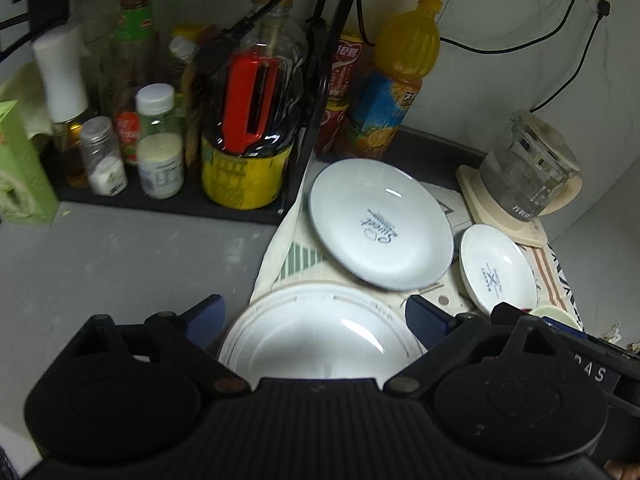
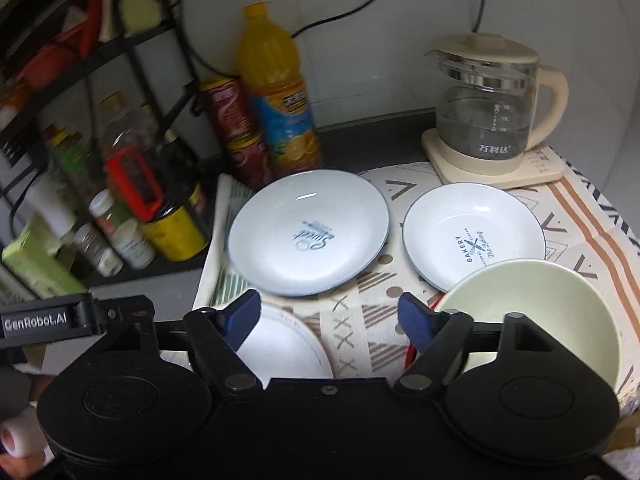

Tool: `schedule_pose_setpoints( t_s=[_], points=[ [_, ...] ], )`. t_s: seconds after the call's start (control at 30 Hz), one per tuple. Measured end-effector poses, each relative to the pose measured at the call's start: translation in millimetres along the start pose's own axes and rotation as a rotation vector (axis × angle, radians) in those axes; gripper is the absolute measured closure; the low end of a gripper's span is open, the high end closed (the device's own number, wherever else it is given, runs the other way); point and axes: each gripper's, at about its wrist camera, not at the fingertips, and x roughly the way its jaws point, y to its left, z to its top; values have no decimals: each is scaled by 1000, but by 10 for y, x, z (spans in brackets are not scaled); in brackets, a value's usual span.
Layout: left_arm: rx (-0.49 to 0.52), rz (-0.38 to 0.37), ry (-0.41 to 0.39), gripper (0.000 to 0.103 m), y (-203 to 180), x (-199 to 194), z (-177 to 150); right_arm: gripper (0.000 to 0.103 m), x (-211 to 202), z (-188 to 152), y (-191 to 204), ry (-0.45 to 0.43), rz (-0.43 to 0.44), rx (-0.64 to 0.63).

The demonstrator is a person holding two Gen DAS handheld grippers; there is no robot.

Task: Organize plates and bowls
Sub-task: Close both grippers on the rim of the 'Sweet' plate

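Observation:
On a patterned cloth [image 2: 576, 216] lie a pale blue plate [image 1: 380, 224] [image 2: 308, 232] printed "Sweet" and a smaller white "Bakery" plate [image 1: 498, 270] [image 2: 474, 236] to its right. Nearest me sits a white rimmed plate [image 1: 320, 332] [image 2: 280, 348]. A pale green bowl [image 2: 532, 312] [image 1: 558, 314] stands at the right front. My left gripper [image 1: 314, 314] hangs open above the white rimmed plate, its blue fingertips on either side. My right gripper [image 2: 330, 314] is open over the cloth between the rimmed plate and the green bowl, holding nothing.
A black rack [image 1: 176, 200] at the left holds bottles and jars, with an orange juice bottle [image 1: 394, 80] [image 2: 280, 92] and red cans [image 2: 234, 128] beside it. A glass kettle [image 2: 488, 108] [image 1: 524, 164] on its cream base stands at the back right. Cables run down the white wall.

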Motion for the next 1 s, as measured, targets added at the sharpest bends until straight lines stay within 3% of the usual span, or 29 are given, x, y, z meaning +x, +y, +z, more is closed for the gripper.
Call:
schedule_pose_setpoints(
  t_s=[0.23,0.5,1.0],
  points=[
    [15,-55,29,20,44,356,203,37,221,94,52,-7,-19,45],
    [37,-108,70,36,58,809,366,47,630,149,112,51,-25,98],
    [37,-113,142,52,56,1546,452,56,1480,183,86,188,-140,159]
  ],
)
